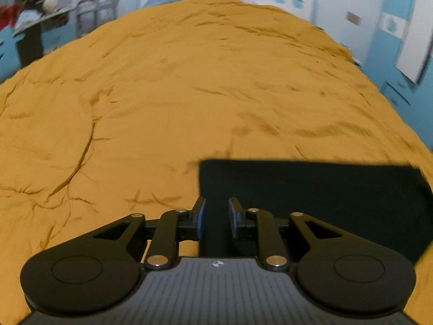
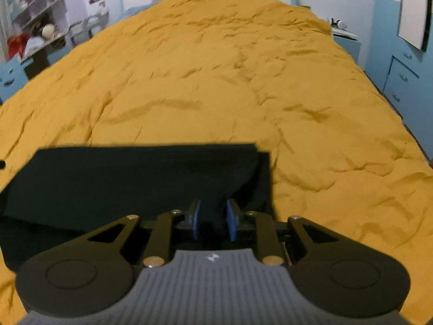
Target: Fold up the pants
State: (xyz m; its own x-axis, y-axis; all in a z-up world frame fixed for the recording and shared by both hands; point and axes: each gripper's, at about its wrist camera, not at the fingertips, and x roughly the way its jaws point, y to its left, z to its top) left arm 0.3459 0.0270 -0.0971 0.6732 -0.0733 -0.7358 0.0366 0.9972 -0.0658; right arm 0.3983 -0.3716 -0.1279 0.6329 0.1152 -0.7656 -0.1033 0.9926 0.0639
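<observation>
On the near end of a wide bed, over a rumpled mustard bedspread (image 2: 243,81), the dark pants (image 2: 135,178) lie as a squared-off rectangle; judging by the straight far edge and the extra layer peeking out at the right corner, most of the folding looks done, with perhaps one last fold or a tidy-up left; the right gripper (image 2: 213,222) has its blue pads narrowly set with a raised tuck of the cloth between them, apparently pinching it; the left gripper (image 1: 216,220) sits at the pants' left edge, pads a modest gap apart over the fabric, and I cannot tell whether they grip anything; beyond the far edge the spread runs broad and bare, so there is ample room forward and to both sides
</observation>
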